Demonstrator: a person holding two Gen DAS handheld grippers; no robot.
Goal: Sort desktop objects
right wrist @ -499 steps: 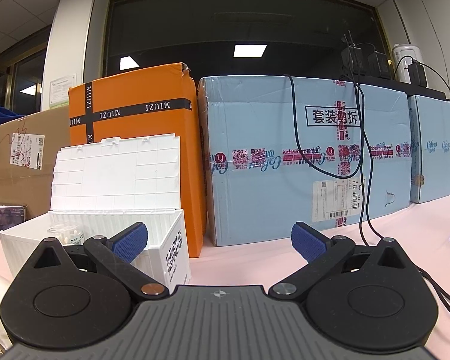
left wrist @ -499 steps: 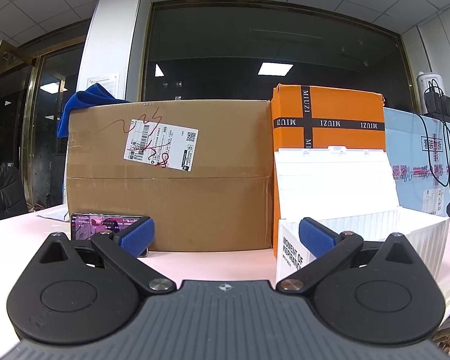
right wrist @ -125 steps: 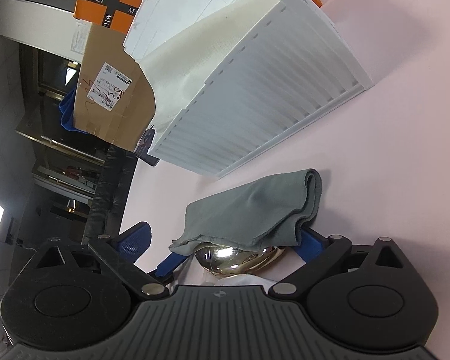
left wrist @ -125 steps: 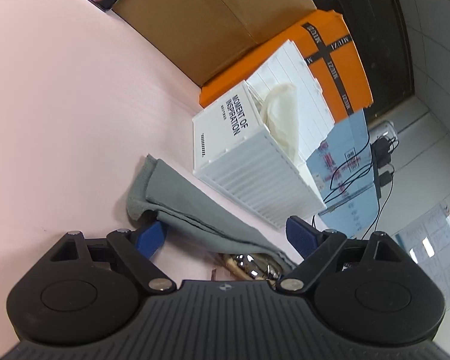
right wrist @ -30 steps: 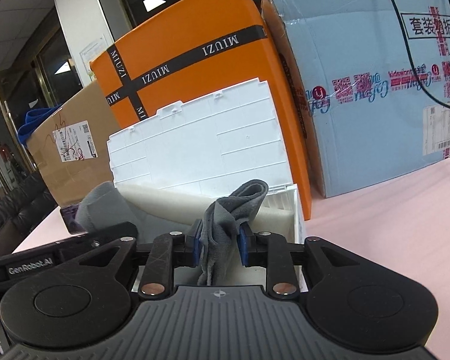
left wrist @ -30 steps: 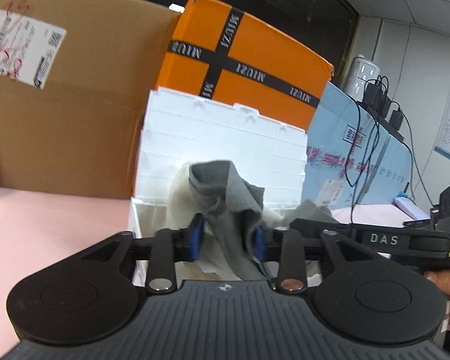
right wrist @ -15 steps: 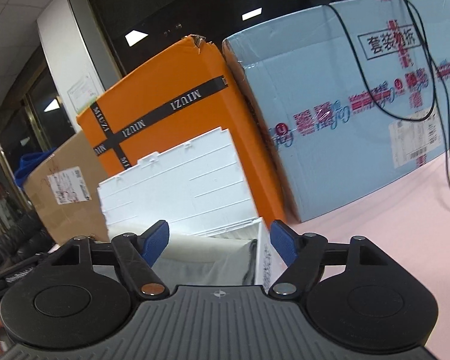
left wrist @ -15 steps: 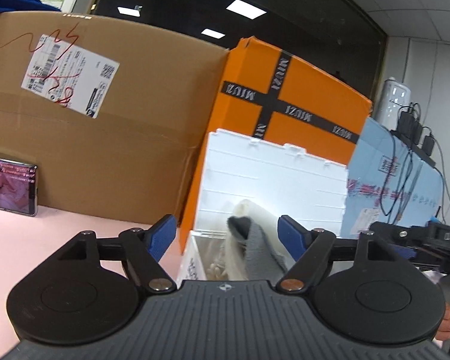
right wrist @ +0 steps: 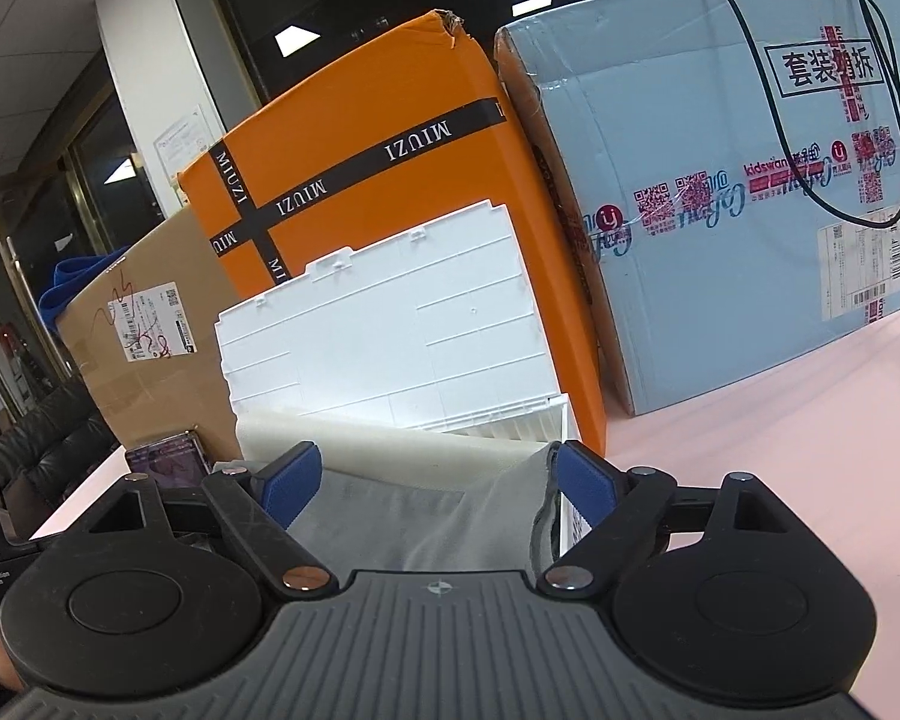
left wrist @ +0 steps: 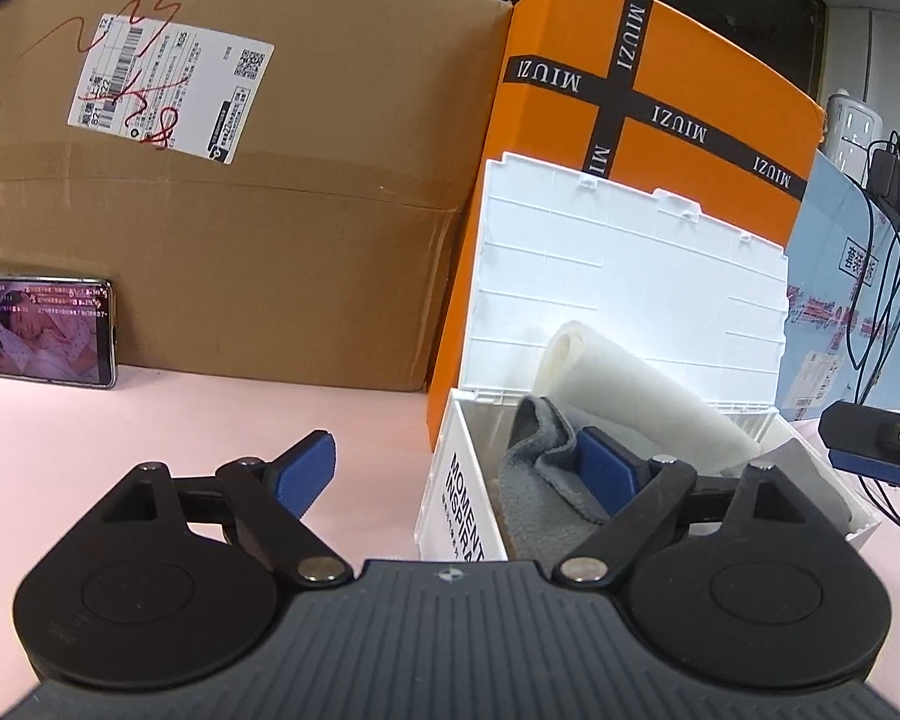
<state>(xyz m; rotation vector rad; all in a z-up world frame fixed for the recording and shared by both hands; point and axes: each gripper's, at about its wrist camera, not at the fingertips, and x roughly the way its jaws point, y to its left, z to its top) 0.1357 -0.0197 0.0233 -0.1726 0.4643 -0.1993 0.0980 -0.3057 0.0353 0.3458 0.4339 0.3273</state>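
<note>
The white plastic storage box stands open on the pink table, its lid upright against the orange box. Inside lie a grey cloth and a rolled white foam sheet. My left gripper is open and empty, straddling the box's left front corner, right finger over the cloth. My right gripper is open and empty just above the box; the grey cloth and foam sheet show between its fingers. The box's lid rises behind.
A brown carton, an orange MIUZI box and a light blue carton with black cables line the back. A phone with a lit screen leans on the brown carton. The right gripper's body shows at the left view's right edge.
Both grippers opened and let go of the grey cloth, which now lies in the box. Both have since drawn back a little and lowered.
</note>
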